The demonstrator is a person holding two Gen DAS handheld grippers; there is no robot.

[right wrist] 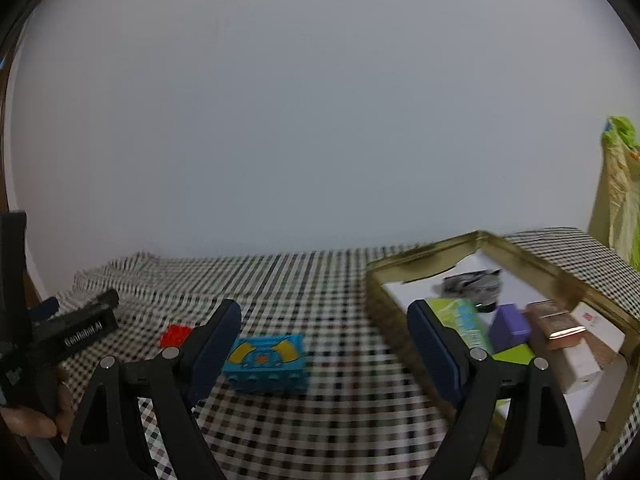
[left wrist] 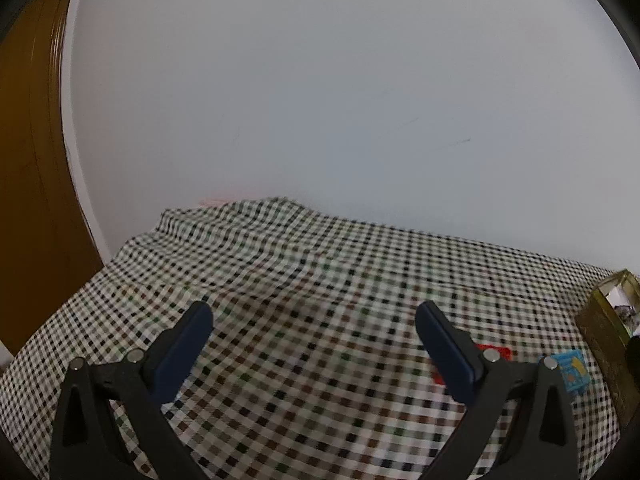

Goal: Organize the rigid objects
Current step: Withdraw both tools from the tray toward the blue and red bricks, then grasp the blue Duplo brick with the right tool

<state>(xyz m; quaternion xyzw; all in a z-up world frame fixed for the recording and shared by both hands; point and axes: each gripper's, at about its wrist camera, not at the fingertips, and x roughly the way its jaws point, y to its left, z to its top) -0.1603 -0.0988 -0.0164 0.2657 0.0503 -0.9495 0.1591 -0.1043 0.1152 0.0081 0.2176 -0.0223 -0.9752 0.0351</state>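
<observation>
The blue block, printed with yellow and orange shapes and studded along its near side, lies on the checked cloth that covers the worktop. In the right wrist view it sits just ahead of the right tongs, closer to their left finger than to the right one, and nothing touches it. These tongs stand wide open and empty. A small red brick lies on the cloth a little beyond and to the left of the blue block, apart from it. To the right stands a shallow gold box, open at the top, holding a green carton, a purple block, a shiny copper-coloured bar, white boxes and a dark crumpled item too blurred to name.

At the left edge of that view a hand grips the black handle of the left tongs. From their own camera these are also wide open and empty, over bare cloth. There the red brick shows just past the right finger, and the blue block lies beyond it, near the gold box at the frame's edge.
</observation>
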